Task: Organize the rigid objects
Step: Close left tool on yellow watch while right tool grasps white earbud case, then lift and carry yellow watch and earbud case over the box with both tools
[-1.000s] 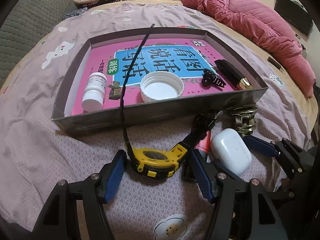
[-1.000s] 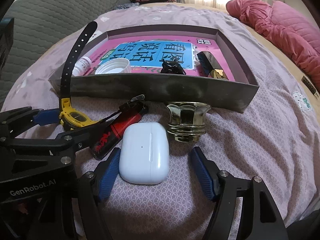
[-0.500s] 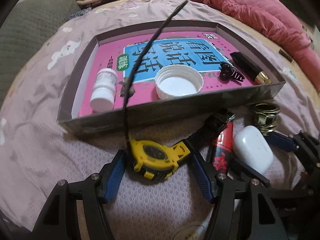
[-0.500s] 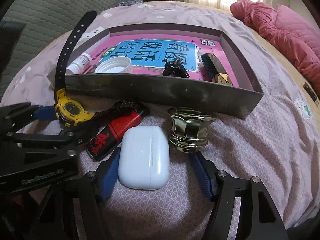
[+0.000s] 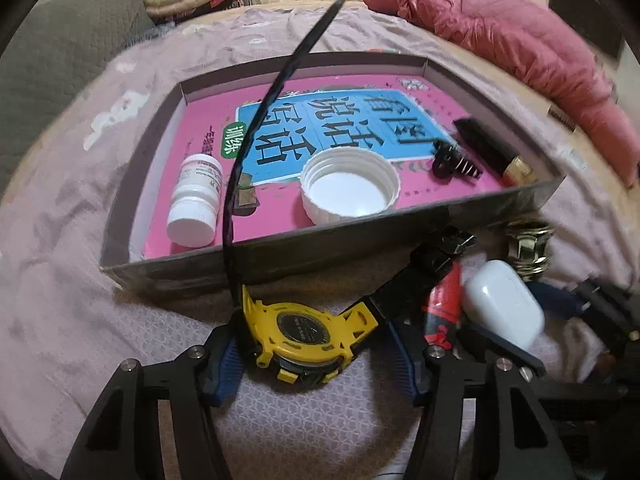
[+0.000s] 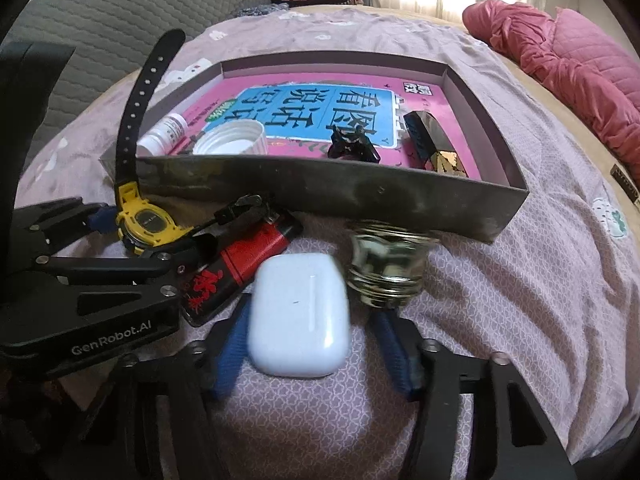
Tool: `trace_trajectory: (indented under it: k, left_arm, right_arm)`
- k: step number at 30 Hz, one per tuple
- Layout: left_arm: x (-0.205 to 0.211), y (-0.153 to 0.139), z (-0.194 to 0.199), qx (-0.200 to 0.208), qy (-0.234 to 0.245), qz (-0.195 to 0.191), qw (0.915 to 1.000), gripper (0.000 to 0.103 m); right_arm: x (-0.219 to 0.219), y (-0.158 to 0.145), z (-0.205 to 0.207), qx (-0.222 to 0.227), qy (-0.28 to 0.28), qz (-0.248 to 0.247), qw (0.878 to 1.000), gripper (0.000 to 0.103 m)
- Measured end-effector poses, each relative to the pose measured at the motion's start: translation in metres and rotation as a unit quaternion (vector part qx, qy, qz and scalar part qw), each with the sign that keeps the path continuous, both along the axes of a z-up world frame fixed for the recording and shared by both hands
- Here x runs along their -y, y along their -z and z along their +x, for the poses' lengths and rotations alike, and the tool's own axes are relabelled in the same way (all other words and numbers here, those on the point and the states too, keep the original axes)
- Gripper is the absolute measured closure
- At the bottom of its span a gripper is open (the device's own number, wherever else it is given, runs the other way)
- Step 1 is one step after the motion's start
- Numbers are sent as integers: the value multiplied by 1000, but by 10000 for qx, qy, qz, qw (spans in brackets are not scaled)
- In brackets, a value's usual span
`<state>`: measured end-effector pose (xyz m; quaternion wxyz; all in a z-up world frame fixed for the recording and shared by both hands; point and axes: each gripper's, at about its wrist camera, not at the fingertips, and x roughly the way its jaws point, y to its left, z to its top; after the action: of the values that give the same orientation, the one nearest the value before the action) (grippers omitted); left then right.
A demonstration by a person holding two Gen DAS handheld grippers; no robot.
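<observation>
Left gripper (image 5: 316, 354) closing round yellow watch (image 5: 306, 334) — right gripper (image 6: 310, 346) closing round white case (image 6: 300, 312), contact unclear.

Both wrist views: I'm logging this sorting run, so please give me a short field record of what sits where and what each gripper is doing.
surface: bedspread
tray contents: white bottle, white lid, black clip, black-gold case
outside tray: yellow watch, red lighter, earbud case, brass fitting
left gripper: jaws closing around yellow watch
right gripper: jaws closing around earbud case
</observation>
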<state>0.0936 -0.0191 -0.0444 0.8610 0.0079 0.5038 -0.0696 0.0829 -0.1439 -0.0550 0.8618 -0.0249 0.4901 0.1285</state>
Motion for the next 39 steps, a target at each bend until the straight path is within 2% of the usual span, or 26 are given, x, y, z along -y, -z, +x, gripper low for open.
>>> trace_trajectory:
  k: [3,8,15,22,29,39]
  left_arm:
    - [-8,-4,-1,-61,-55,-489,9988,43]
    - [-10,-9,-8,-63,-4,-926,9957,44]
    - [-24,-19,-18,17,-156,-1288,9916,44]
    - [-32,-36,-27,357,-239,-1445,9886,44]
    - [-36,-46,-34,562,-220,-1509,9867,44]
    - [-39,-56,-34,832,-215,-1561,9840,44]
  right_arm:
    - [3,-2,0,-28,-13,113,9999,57]
    - [10,-4,-1,-75,29,346,9994,58]
    - [18,-10,-6,-151,90,623,9979,58]
    - [26,-24,-16,-36,100,894,9959,58]
    - [31,-40,-22,300,98,910,9953,57]
    - [16,-58,-22,806,-259,745,9936,57]
